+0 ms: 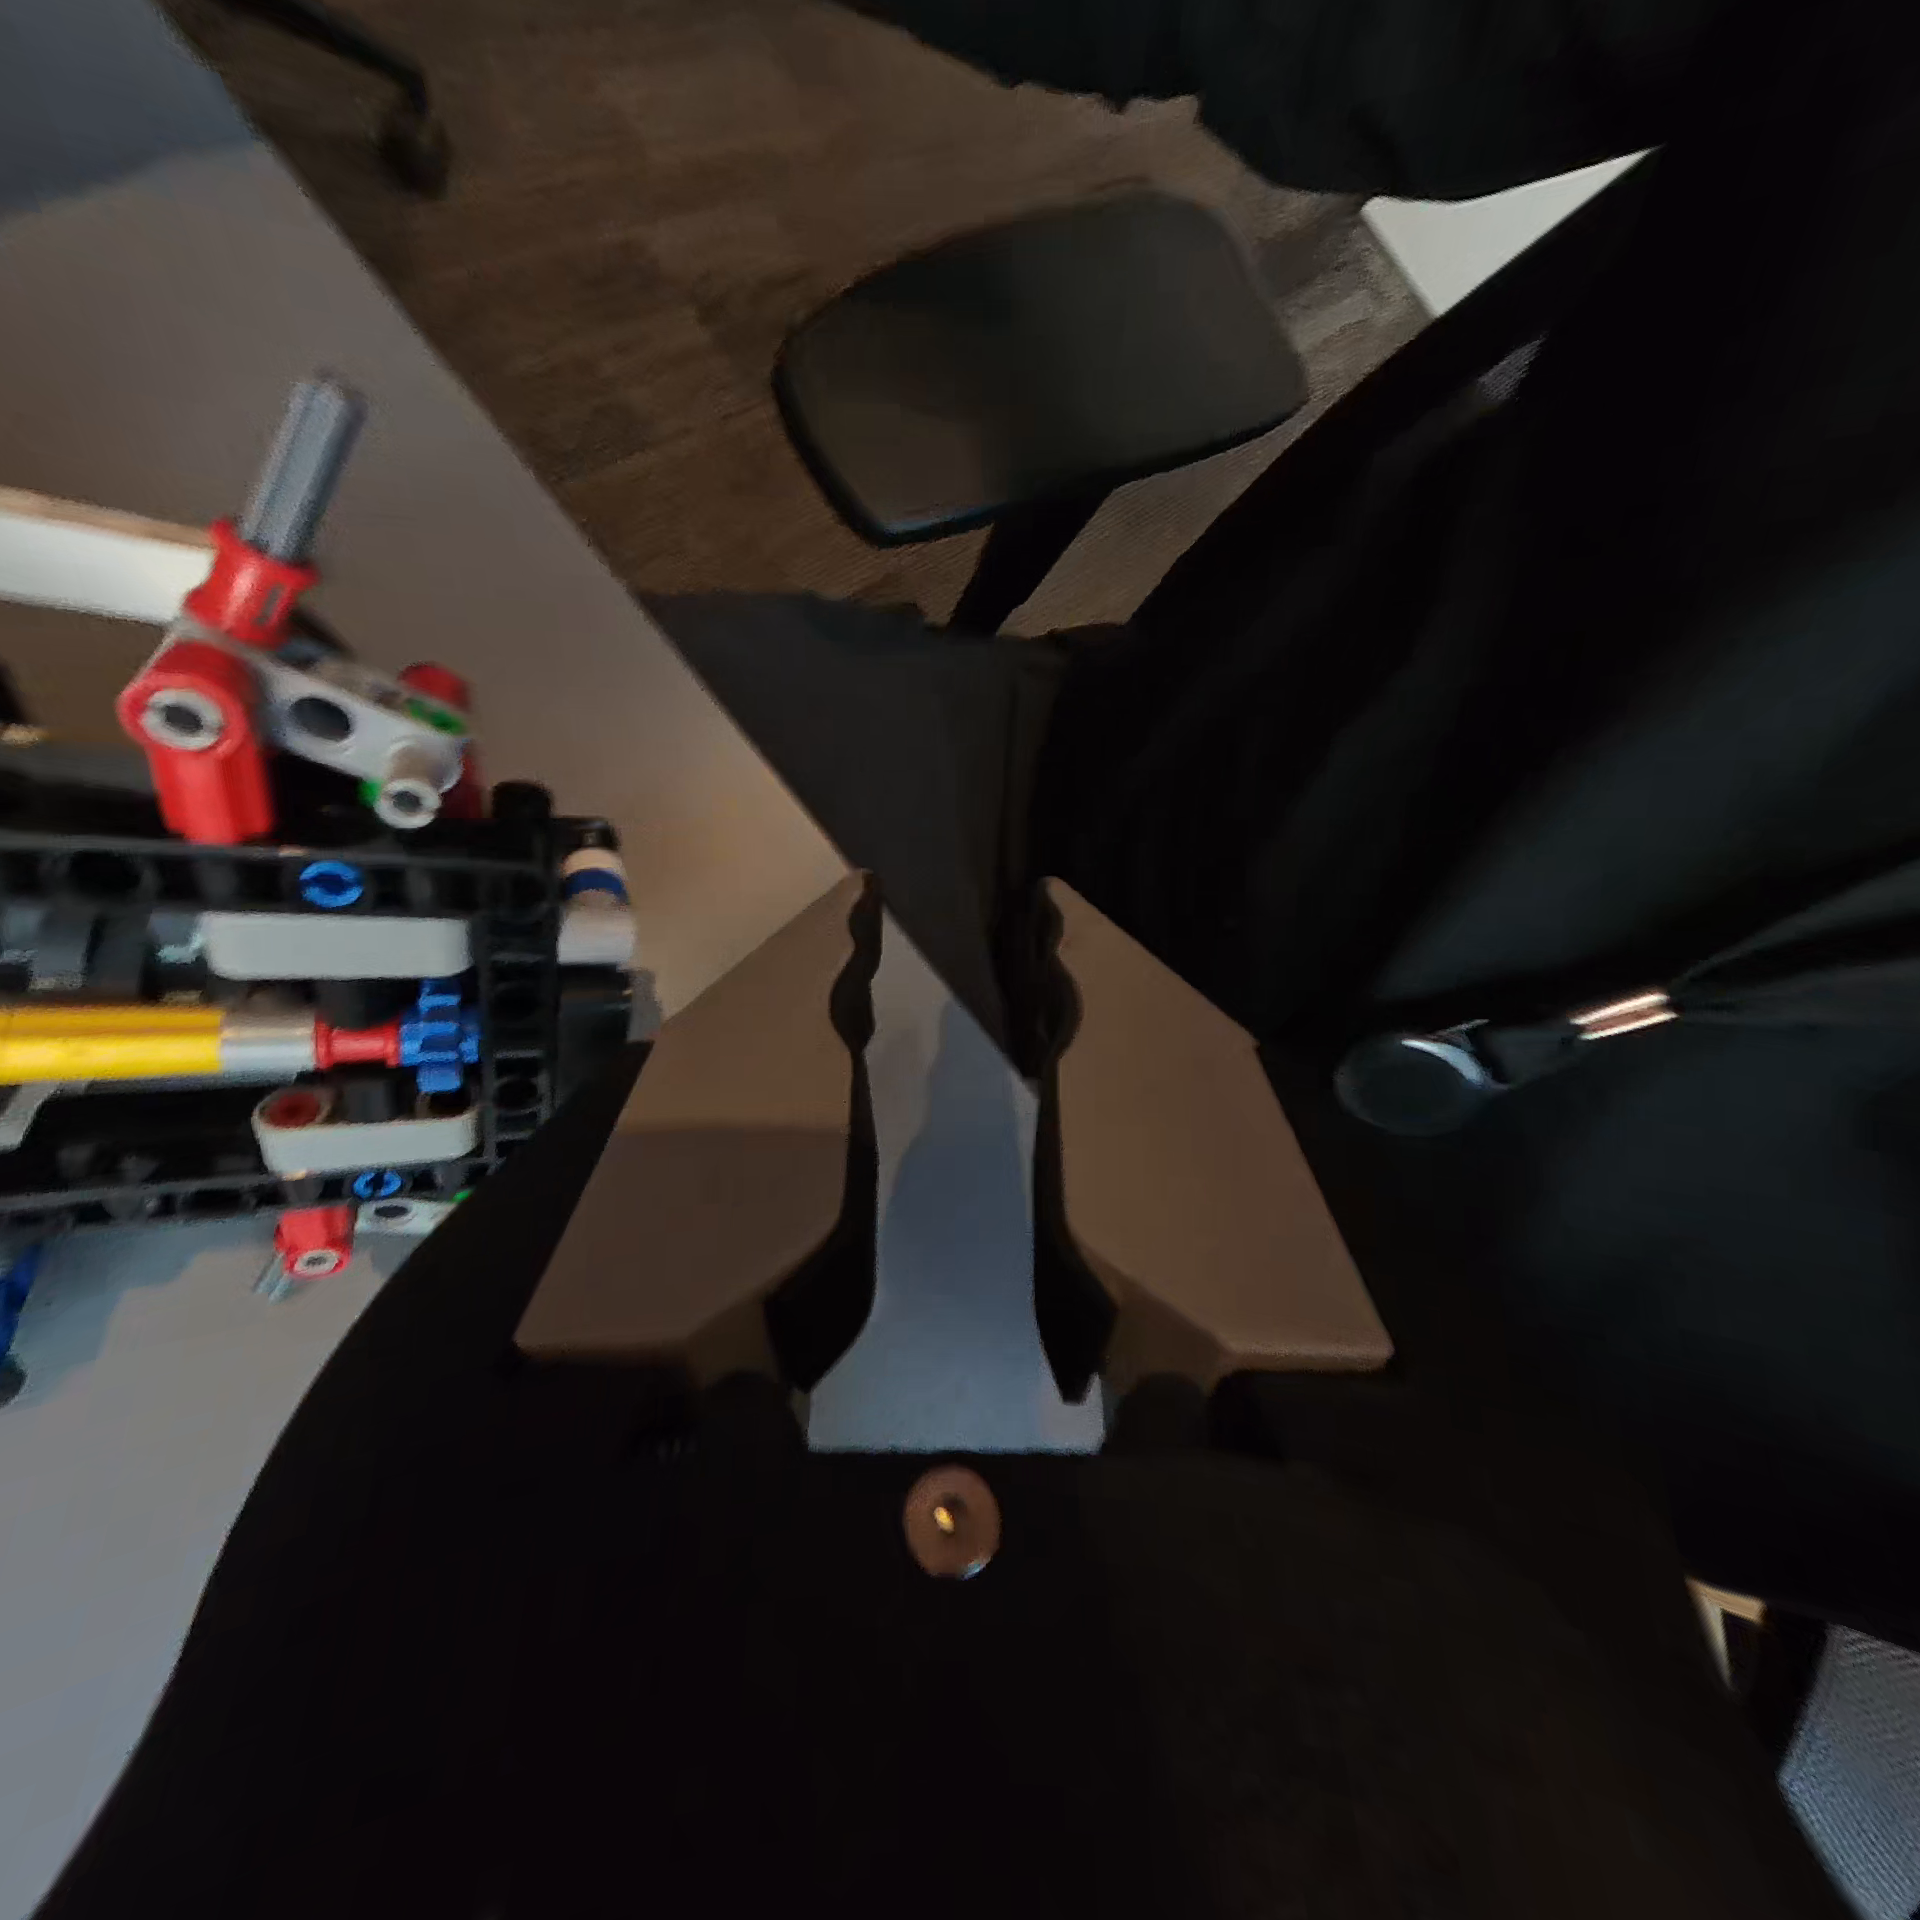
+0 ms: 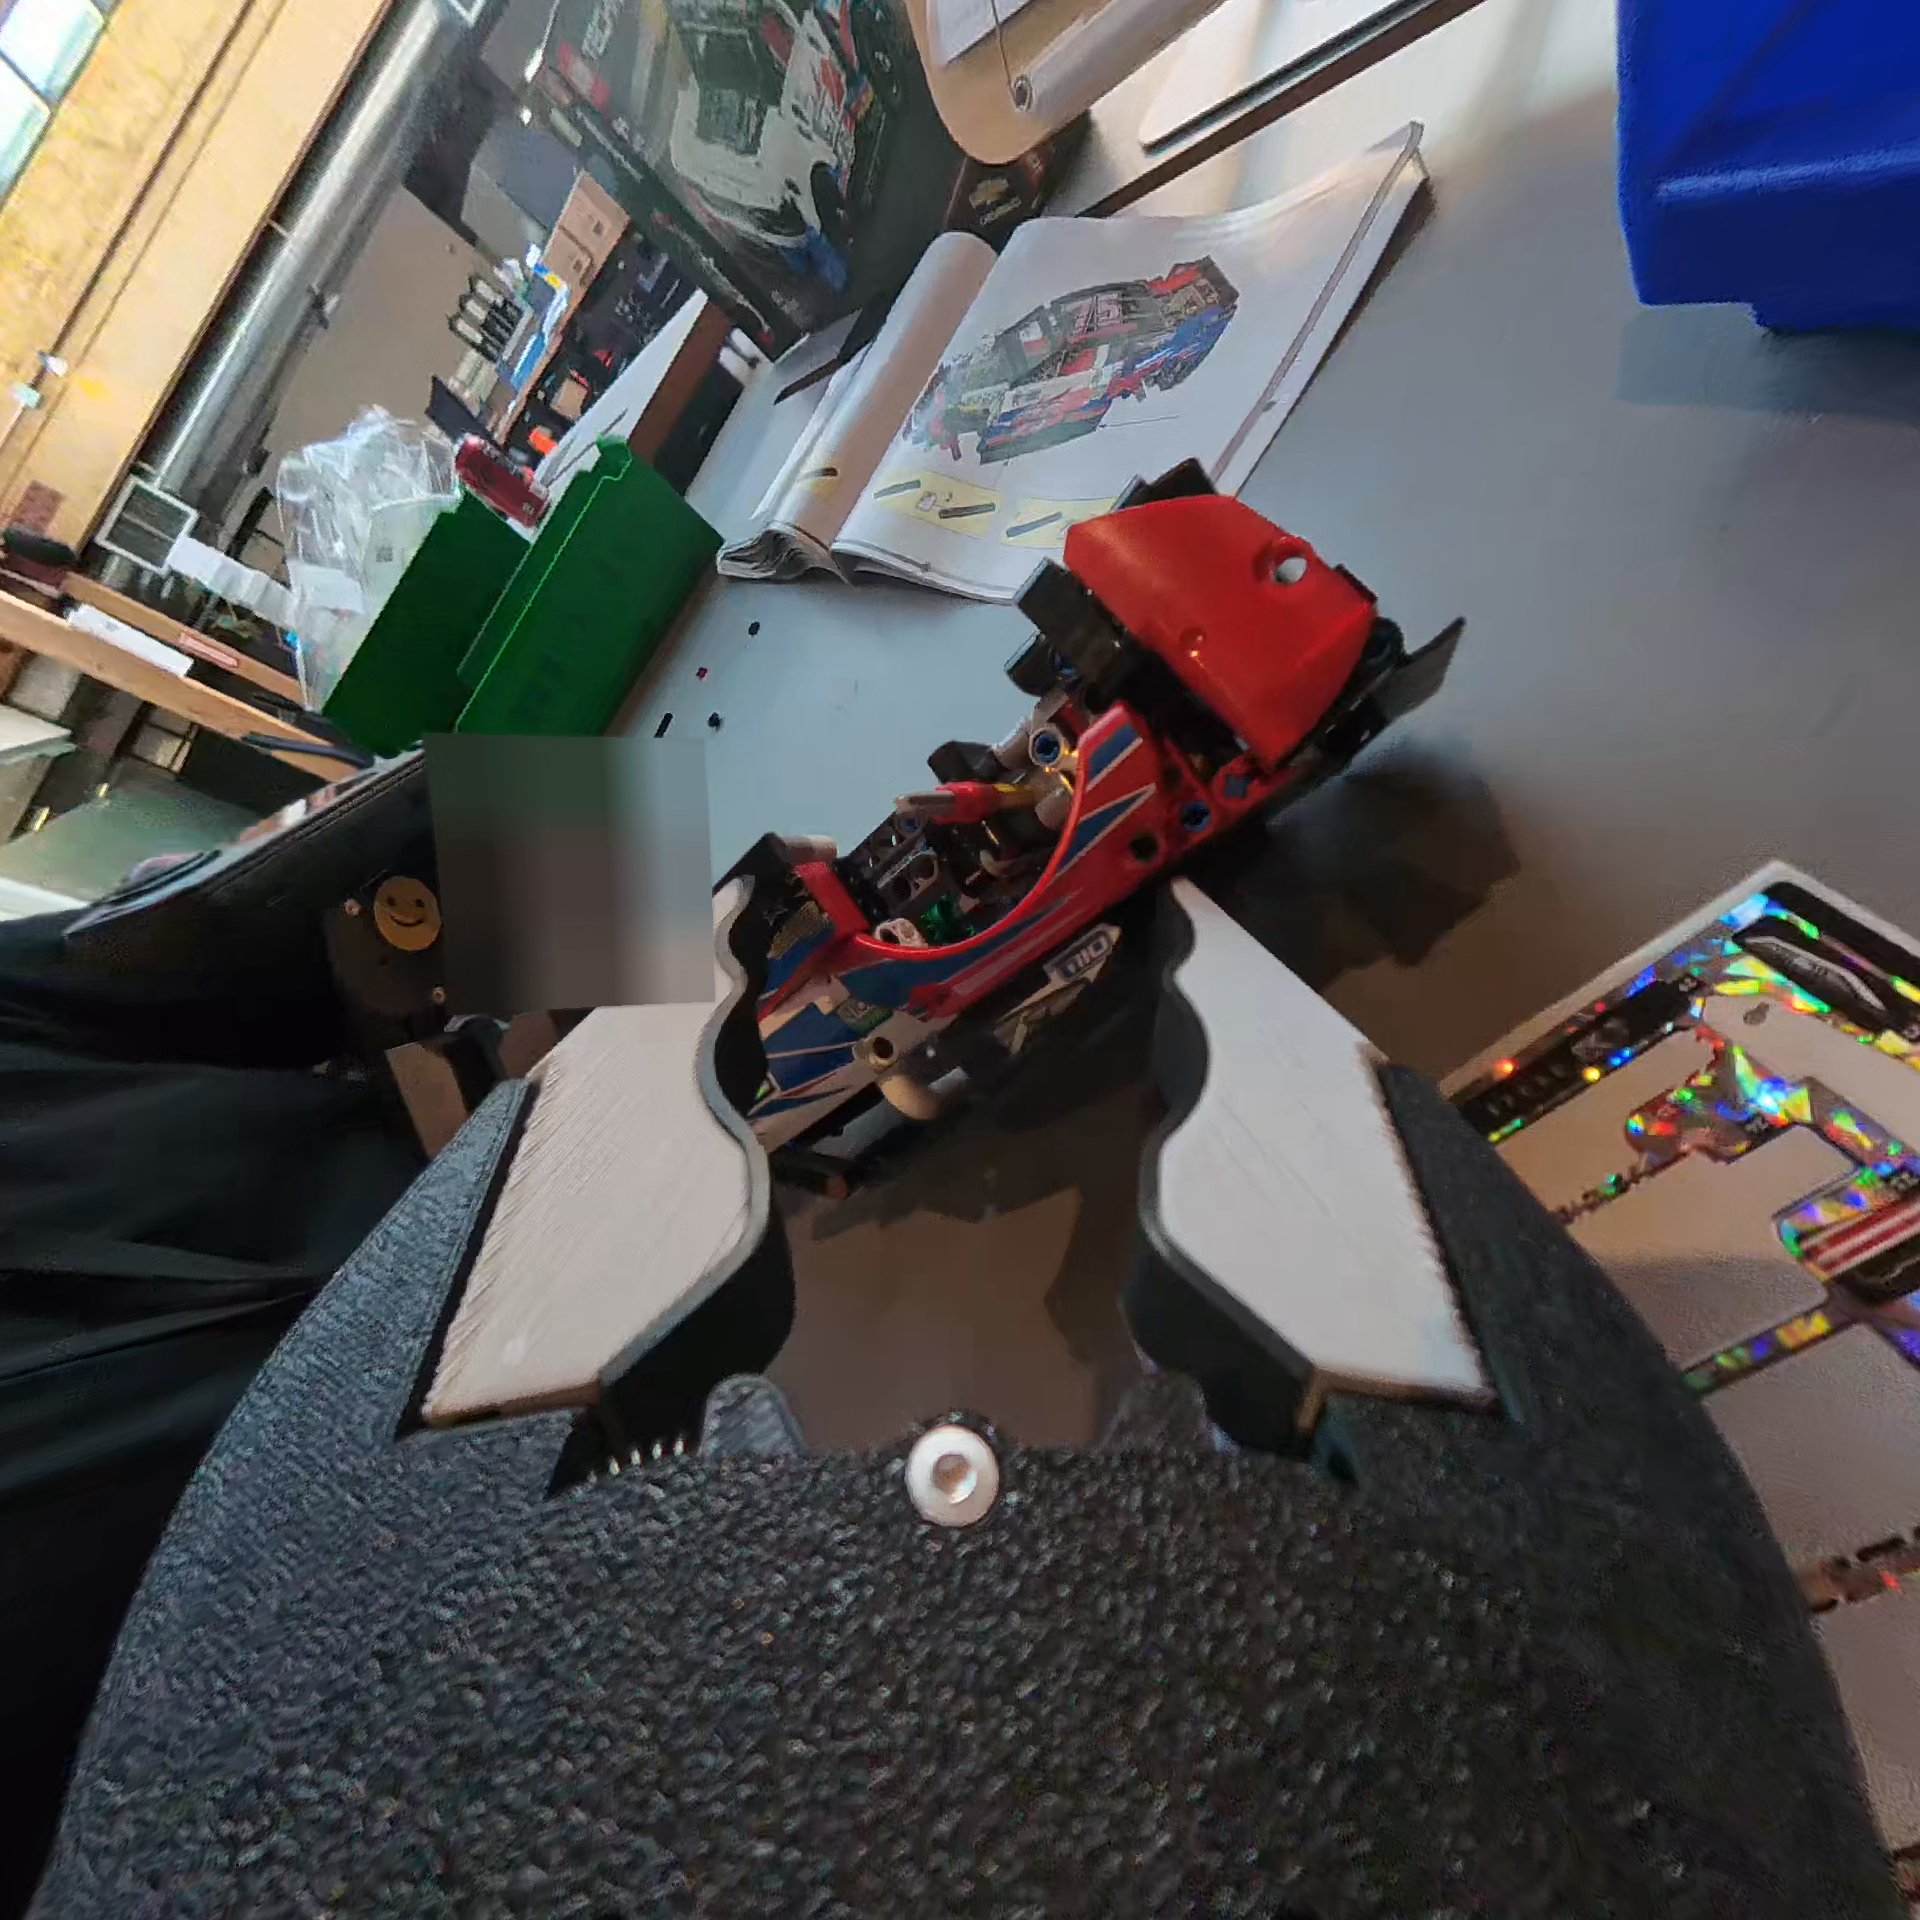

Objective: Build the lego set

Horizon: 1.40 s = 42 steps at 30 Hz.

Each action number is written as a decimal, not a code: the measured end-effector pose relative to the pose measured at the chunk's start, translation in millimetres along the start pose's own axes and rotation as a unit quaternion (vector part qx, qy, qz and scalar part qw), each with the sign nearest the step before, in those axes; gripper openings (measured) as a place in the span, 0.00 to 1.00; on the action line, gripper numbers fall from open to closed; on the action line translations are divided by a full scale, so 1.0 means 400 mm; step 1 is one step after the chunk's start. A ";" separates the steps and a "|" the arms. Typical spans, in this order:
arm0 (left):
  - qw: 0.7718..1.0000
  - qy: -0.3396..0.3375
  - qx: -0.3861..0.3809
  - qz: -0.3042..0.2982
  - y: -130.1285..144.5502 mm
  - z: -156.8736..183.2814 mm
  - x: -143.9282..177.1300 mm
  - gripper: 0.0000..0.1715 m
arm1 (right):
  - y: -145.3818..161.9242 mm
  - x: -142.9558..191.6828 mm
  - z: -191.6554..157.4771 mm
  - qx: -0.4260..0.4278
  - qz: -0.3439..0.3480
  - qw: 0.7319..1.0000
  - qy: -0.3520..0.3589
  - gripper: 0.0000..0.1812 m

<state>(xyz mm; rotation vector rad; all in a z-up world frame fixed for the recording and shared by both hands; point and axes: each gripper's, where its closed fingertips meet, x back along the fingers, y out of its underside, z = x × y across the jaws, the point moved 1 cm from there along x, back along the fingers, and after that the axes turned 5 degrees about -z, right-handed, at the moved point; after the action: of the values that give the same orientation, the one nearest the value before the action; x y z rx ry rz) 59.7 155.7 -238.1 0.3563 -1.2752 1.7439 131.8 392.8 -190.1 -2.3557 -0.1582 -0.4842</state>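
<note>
Jaws of the right gripper (image 2: 951, 1023) stand spread and empty on either side of the near end of the half-built toy car (image 2: 1049, 831), which lies on the grey counter (image 2: 1558, 623); beyond it lie an open instruction booklet (image 2: 1039, 416), two green bins (image 2: 540, 634) and a blue bin (image 2: 1766, 156), with a shiny sticker sheet (image 2: 1714, 1122) to the right. Left gripper (image 1: 956, 997) has its jaws slightly apart, holding nothing, over the counter edge, the car's black frame (image 1: 312, 997) off to its left and a dark chair (image 1: 1039, 364) farther back.
</note>
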 end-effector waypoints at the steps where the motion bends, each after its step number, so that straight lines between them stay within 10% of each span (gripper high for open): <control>1: 1.000 0.022 -0.009 0.007 -0.014 0.019 0.002 0.15 | -0.004 -0.003 0.000 0.003 -0.012 1.000 -0.005 0.40; 4: 0.999 0.032 -0.038 0.003 -0.023 0.022 0.069 0.19 | -0.013 -0.013 0.000 0.012 -0.044 0.999 -0.010 0.41; 10: 0.955 -0.287 -0.012 -0.077 -0.018 -0.386 0.405 0.42 | -0.010 -0.018 -0.014 0.012 -0.040 0.999 -0.026 0.46; 16: 0.962 -0.270 0.033 -0.030 -0.114 -0.639 0.470 0.47 | 0.009 0.007 -0.040 -0.049 -0.003 0.998 -0.047 0.57; 27: 0.996 -0.052 0.061 0.028 -0.133 -0.618 0.368 0.39 | 0.195 -0.070 -0.110 -0.084 -0.116 0.973 0.180 0.64; 42: 0.958 -0.189 0.195 0.086 0.116 -0.383 0.444 0.33 | 0.193 -0.034 -0.094 0.004 -0.275 0.949 0.153 0.50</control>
<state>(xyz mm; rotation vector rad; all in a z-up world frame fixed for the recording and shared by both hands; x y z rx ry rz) -31.6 375.1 -209.8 0.8637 -1.2432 2.1530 127.0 310.8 -218.6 -2.1748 -0.6782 -1.1042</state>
